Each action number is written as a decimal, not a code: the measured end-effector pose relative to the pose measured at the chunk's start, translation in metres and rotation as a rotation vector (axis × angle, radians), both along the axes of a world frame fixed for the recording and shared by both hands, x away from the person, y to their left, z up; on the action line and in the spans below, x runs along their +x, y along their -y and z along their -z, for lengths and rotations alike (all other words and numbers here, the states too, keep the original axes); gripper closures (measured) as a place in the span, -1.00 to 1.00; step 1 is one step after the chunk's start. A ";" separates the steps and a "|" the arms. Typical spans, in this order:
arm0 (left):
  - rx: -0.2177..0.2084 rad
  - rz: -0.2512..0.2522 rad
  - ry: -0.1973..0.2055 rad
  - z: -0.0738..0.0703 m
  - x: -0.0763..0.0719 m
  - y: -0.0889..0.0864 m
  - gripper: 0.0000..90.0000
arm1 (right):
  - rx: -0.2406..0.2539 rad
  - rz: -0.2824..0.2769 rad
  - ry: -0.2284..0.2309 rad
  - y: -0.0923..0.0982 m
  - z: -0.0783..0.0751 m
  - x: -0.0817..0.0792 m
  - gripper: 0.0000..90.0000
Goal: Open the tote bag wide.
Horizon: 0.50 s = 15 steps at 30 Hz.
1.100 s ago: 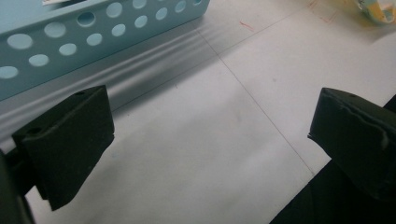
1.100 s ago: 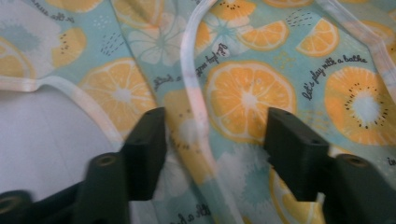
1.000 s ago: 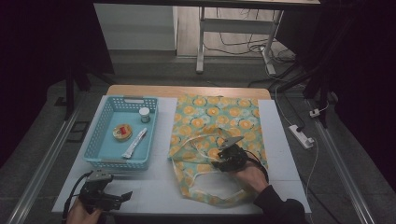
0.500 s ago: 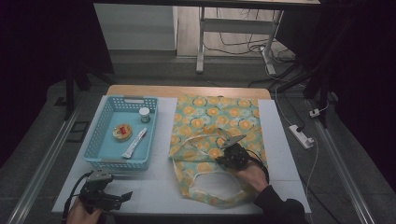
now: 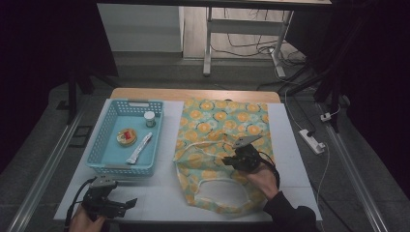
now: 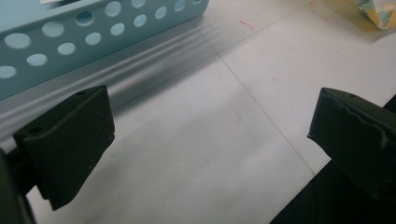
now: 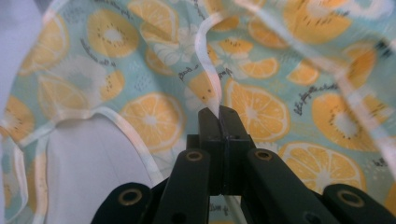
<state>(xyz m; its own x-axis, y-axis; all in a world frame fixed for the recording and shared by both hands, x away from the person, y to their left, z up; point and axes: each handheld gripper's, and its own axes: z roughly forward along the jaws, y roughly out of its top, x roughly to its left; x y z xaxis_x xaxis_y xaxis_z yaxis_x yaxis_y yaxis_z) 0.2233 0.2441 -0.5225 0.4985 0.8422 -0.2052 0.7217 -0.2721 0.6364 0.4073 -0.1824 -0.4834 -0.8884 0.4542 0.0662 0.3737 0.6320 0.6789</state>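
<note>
Fabric printed with orange slices, an apron or tote-like cloth [image 5: 220, 140] with white trim, lies spread on the white worktop [image 5: 164, 193], its long axis running from the person's edge toward the far wooden edge, a looped opening at the near end. A thin white strap [image 7: 208, 60] of the cloth rises into the right gripper [image 5: 235, 158], whose jaws have just been closing and now stand pressed together on that strap, as the right gripper view shows; the pinch sits near the cloth's middle, likely chosen so that the strap can be lifted or drawn clear of the folds beneath it. Just left of the cloth, a light blue perforated basket [image 5: 107, 166] holds a small white-capped jar [image 5: 150, 118], a round orange-and-red item [image 5: 126, 137] and a slim white tube-like packet [image 5: 139, 149], kept together and apart from the fabric, presumably to leave room for handling it. At the near left corner of the worktop the left gripper [image 5: 126, 203] rests low, jaws spread wide over bare surface with nothing between them, apparently waiting in reserve beside the basket wall.
</note>
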 end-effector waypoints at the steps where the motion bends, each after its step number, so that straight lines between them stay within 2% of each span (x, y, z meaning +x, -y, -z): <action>1: 0.000 0.000 0.000 0.000 0.000 0.000 -0.99 | 0.000 0.000 0.000 0.000 0.000 0.000 1.00; 15: 0.002 0.001 -0.004 0.000 0.000 0.000 -0.99 | 0.042 -0.003 0.041 -0.005 -0.026 -0.004 1.00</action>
